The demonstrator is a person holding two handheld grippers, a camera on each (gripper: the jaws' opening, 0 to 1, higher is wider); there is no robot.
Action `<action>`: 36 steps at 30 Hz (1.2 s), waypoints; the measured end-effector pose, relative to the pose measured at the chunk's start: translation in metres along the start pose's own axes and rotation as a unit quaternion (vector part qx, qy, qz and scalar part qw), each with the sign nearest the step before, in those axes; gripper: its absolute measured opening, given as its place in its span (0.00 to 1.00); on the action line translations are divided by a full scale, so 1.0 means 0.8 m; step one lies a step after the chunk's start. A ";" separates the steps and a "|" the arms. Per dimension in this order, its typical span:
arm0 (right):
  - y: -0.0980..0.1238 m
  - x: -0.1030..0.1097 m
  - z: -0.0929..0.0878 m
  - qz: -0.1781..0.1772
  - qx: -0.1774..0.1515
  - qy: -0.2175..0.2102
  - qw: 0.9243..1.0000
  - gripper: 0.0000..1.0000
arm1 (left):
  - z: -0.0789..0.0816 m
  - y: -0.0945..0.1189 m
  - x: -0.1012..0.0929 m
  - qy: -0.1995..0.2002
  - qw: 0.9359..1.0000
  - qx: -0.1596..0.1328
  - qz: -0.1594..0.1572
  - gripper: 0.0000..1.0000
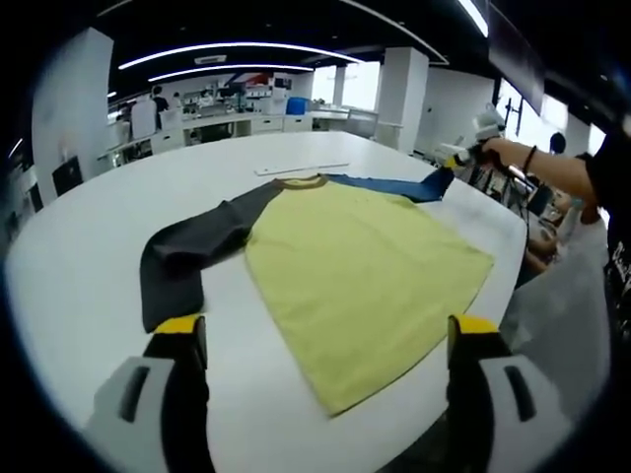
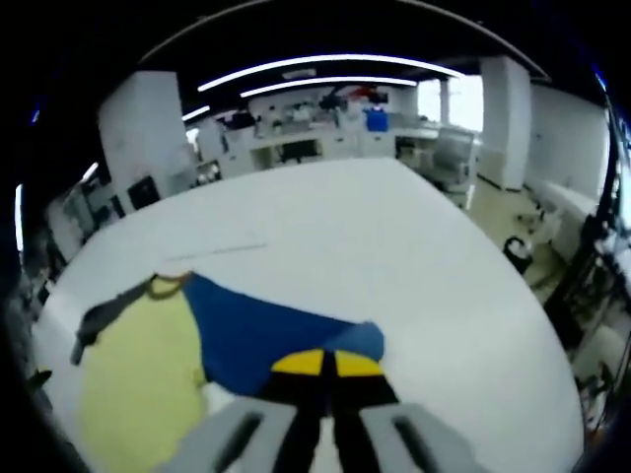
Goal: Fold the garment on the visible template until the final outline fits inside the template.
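Folding has barely begun: the yellow cloth shirt (image 1: 365,266) lies spread on the white round surface (image 1: 89,266). The right tool (image 2: 324,367) pinches its blue sleeve (image 2: 261,330); the left tool (image 1: 325,340) gapes wide.

Your left claw (image 1: 325,340) has grey jaws, black along the inner edges, each tipped with a yellow pad. Your right claw (image 2: 326,363) matches: grey, black, yellow-tipped. A dark band (image 1: 530,158) circles your wrist; dark clothing shows behind it.

Bare white table (image 1: 89,286) around the garment (image 1: 365,266), thin flat template (image 1: 301,168) beyond
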State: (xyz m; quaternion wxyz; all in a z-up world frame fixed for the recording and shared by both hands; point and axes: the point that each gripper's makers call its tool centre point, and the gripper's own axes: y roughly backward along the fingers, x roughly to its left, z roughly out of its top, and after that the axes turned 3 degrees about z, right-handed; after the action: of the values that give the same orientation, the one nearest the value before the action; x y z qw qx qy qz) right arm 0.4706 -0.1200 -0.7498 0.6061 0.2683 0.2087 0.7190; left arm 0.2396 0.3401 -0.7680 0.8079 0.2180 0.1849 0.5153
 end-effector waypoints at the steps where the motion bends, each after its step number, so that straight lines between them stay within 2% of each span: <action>1: -0.005 0.000 0.005 0.003 0.000 0.003 1.000 0.00 | 0.000 0.001 0.001 0.001 1.000 0.000 0.000 0.99; 8: -0.013 0.032 0.024 0.025 -0.008 0.020 0.999 0.00 | -0.001 0.004 0.002 -0.001 1.000 -0.002 0.003 0.99; 9: -0.009 0.044 0.024 0.029 -0.009 0.023 0.999 0.00 | -0.001 0.004 0.003 0.000 1.000 -0.002 0.004 0.99; 12: -0.012 0.053 0.028 0.036 -0.012 0.026 0.999 0.00 | -0.002 0.005 0.005 0.004 1.000 -0.003 0.006 0.99; 17: -0.028 0.077 0.043 0.057 -0.018 0.032 0.998 0.00 | -0.002 0.006 0.006 0.005 1.000 -0.004 0.007 0.99; 21: -0.027 0.104 0.040 0.070 -0.018 0.039 0.997 0.00 | -0.003 0.006 0.007 0.005 1.000 -0.004 0.008 0.99; 25: -0.033 0.112 0.045 0.079 -0.019 0.039 0.996 0.00 | -0.003 0.007 0.007 0.006 1.000 -0.004 0.007 0.99; 36: -0.050 0.164 0.052 0.110 -0.015 0.053 0.992 0.00 | -0.002 0.005 -0.001 0.005 1.000 -0.001 0.004 0.99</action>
State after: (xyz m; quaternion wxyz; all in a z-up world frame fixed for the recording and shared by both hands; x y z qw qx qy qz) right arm 0.5118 0.0153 -0.7251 0.5154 0.2418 0.1987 0.7977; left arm 0.2357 0.3411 -0.7670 0.8055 0.2151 0.1874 0.5194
